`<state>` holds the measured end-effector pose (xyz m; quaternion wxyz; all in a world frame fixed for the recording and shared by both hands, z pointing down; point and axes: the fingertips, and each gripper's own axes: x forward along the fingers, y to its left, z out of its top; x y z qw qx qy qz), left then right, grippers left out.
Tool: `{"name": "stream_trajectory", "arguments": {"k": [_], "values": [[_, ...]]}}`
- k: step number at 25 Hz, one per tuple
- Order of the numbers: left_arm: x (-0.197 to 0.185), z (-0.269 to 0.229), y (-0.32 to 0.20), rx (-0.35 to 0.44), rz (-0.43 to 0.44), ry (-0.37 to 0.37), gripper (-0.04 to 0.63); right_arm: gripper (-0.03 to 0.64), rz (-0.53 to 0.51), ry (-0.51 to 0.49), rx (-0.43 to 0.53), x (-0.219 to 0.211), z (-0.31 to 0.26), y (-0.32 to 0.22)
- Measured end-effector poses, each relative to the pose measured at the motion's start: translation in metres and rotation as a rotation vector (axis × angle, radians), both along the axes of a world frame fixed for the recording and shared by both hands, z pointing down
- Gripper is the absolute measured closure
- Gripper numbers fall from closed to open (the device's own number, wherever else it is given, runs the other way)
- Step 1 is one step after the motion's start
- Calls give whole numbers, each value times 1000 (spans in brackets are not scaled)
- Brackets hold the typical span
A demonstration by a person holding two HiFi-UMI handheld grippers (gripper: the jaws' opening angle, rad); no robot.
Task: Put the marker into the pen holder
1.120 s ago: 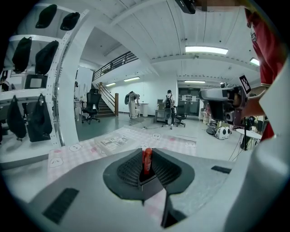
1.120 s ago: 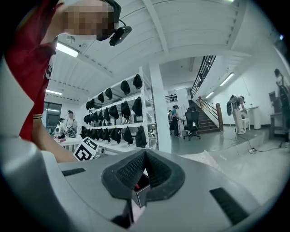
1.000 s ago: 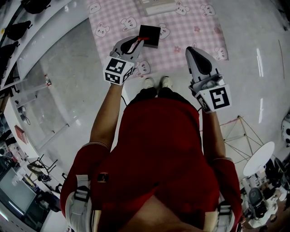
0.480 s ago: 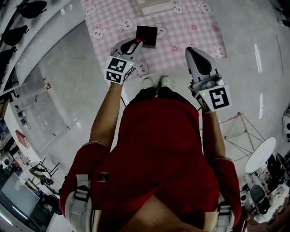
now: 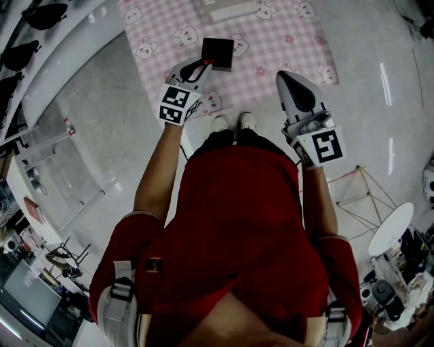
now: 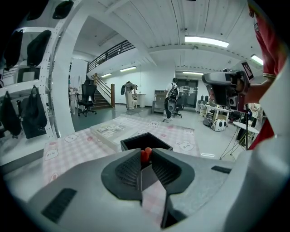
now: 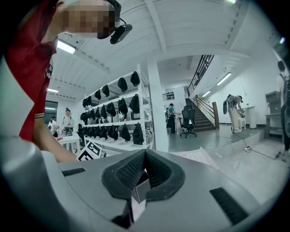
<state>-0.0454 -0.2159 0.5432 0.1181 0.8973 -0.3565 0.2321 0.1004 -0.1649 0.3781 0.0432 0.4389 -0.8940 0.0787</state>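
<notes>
A black square pen holder (image 5: 218, 53) stands open-topped on a pink checked mat (image 5: 278, 34) on the floor. My left gripper (image 5: 205, 64) hangs at the holder's near edge, shut on a red marker (image 5: 204, 63). In the left gripper view the marker's red end (image 6: 146, 154) pokes out between the pads, just before the pen holder (image 6: 146, 141). My right gripper (image 5: 285, 76) is held to the right, over the mat's near edge, apart from the holder. Its jaws meet with nothing between them (image 7: 145, 153).
A flat white box (image 5: 230, 8) lies on the mat beyond the holder. Racks with black bags (image 5: 27, 41) line the left. A round white table (image 5: 390, 234) and a wire frame stand at the right. My shoes (image 5: 234, 123) are at the mat's edge. People stand far off.
Hardly anything: the head view has drifted slightly, and the left gripper with the marker stays at the holder's near edge. The right gripper has not moved.
</notes>
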Motion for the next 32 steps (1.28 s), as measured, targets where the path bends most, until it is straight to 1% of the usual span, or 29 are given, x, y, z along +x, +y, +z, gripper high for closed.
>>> {"name": "stream_trajectory", "arguments": {"k": [3, 10, 15, 21, 27, 32], "values": [[-1, 2, 1, -4, 6, 3, 523, 620, -4, 1, -4, -2, 1, -1], [-2, 1, 5, 0, 11, 10, 480, 620, -19, 3, -10, -7, 3, 0], [-5, -6, 6, 20, 6, 18, 474, 620, -30, 5, -10, -11, 4, 0], [-6, -29, 6, 77, -4, 46, 474, 620, -37, -1, -5, -14, 5, -2], [-5, -66, 7, 143, -11, 100, 474, 619, -54, 9, 3, -21, 3, -5], [-1, -91, 16, 183, -17, 150, 474, 620, -65, -2, 15, -26, 0, -4]]}}
